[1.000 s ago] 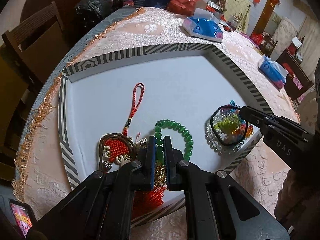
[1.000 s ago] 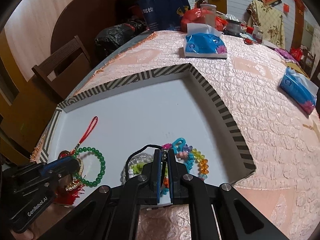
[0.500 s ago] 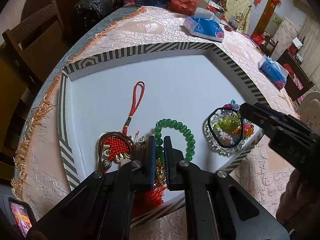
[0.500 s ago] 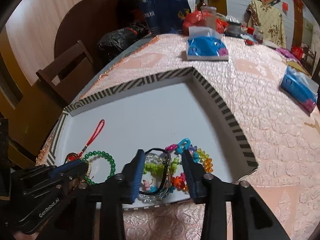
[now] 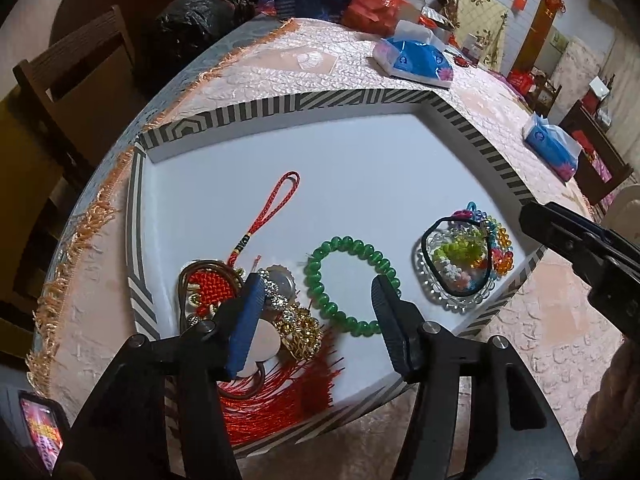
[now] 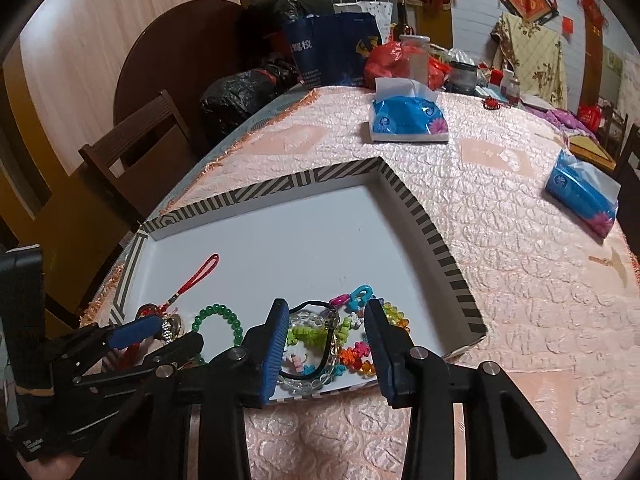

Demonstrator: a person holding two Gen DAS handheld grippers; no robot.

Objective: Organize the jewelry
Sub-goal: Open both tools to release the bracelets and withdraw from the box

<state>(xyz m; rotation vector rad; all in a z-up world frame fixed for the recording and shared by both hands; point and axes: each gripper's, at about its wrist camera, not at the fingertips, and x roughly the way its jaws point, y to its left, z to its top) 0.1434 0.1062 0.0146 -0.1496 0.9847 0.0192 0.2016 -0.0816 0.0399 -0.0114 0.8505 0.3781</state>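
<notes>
My left tongs (image 5: 316, 300) were pinched shut on the green bead bracelet (image 5: 350, 284) a second ago; now the jaws are opening, bracelet loose between them at lower centre of the tray (image 5: 280, 106). My right tongs (image 6: 326, 344) have parted too, holding nothing, above the glass dish (image 6: 308, 380) of beads at lower centre, so I read both items as placed.

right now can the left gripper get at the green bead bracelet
Probably yes: the left gripper, jaws opening and empty, hangs right over the green bead bracelet, which lies bare on the tray floor, with nothing covering it.
</notes>
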